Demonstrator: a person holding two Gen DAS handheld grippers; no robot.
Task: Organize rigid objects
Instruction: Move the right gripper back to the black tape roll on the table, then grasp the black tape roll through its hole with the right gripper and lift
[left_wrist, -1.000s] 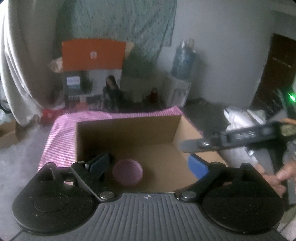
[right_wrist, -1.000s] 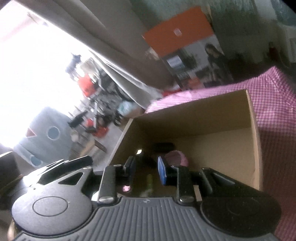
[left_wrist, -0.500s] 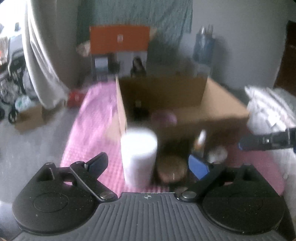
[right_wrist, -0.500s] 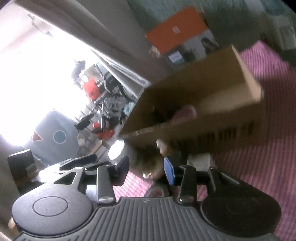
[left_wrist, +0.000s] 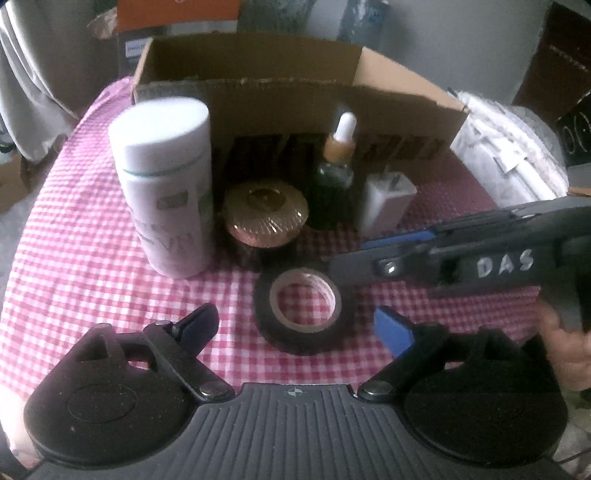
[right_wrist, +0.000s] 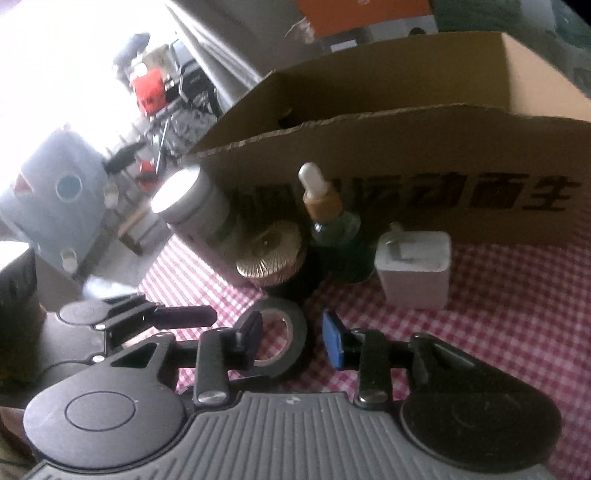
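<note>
Left wrist view: left gripper (left_wrist: 295, 328) jaws wide, closing, straddling the flat-lying tape roll (left_wrist: 303, 310) at 12 o'clock; cardboard box (left_wrist: 251, 66) beyond.

Right wrist view: right gripper (right_wrist: 291, 338) jaws closing, not pressing; tape roll (right_wrist: 282, 338) between them, nearer this hand.

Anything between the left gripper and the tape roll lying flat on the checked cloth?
Nothing visible. The tape roll lies just ahead of the left gripper, whose jaws are closing without touching it; the right gripper crowds its far edge.

At the upper left of the right wrist view we see glaring daylight (right_wrist: 55, 55) beside a pale curtain (right_wrist: 207, 40); a grey wall (left_wrist: 443, 44) fills the left view's upper right.
</note>
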